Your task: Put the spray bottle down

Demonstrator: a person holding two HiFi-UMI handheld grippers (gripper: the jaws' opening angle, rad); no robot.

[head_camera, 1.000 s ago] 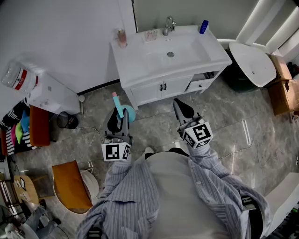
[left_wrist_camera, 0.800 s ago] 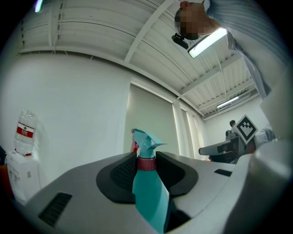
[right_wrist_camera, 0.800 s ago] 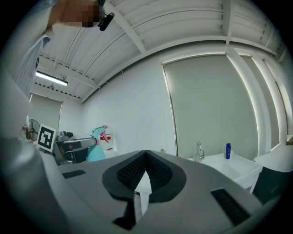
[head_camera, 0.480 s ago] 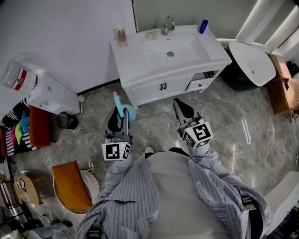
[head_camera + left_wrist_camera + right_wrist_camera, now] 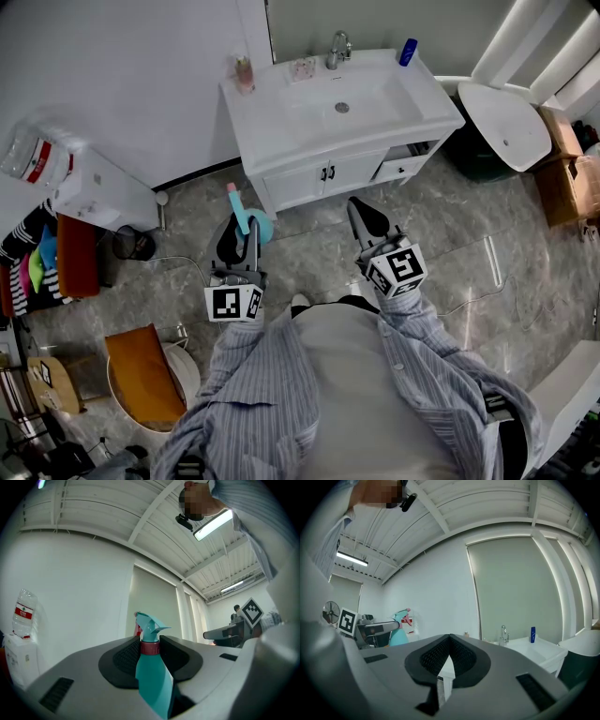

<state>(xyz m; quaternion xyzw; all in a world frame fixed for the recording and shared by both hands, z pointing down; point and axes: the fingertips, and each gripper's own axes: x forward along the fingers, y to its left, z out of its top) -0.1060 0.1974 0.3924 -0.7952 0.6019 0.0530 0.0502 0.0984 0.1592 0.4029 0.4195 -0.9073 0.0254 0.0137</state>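
Observation:
A teal spray bottle (image 5: 151, 677) with a red collar and teal trigger head stands upright between the jaws of my left gripper (image 5: 150, 651), which is shut on its neck. In the head view the spray bottle (image 5: 246, 221) is held above the grey floor, in front of the white vanity, with the left gripper (image 5: 240, 246) around it. My right gripper (image 5: 366, 221) hovers beside it, jaws together and holding nothing. In the right gripper view the right gripper (image 5: 449, 656) is shut, and the bottle (image 5: 398, 630) shows at the left.
A white sink vanity (image 5: 342, 117) with a tap (image 5: 337, 49) and a blue bottle (image 5: 409, 52) stands ahead. A toilet (image 5: 506, 127) is at the right, cardboard boxes (image 5: 570, 178) beyond it. A white cabinet (image 5: 103, 192) and an orange stool (image 5: 141, 370) are at the left.

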